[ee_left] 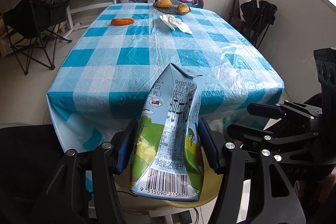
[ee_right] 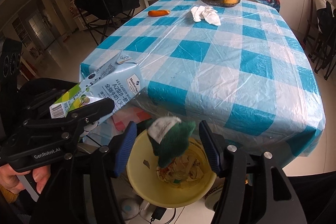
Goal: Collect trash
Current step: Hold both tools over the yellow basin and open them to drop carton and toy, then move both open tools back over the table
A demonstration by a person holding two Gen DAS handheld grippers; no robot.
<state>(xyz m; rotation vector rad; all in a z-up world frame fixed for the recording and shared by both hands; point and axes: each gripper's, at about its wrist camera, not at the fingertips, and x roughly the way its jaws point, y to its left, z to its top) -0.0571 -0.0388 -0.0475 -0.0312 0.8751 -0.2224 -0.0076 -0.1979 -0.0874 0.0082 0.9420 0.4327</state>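
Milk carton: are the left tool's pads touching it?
Touching. In the left wrist view both pads of the left tool press the milk carton's dented sides, with no gap.

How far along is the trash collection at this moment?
Done: the yellow bin already holds paper scraps. In hand: a green wrapper sits over the bin between the open right gripper fingers; the left gripper clamps a milk carton. Left: crumpled tissue and orange peel on the table.
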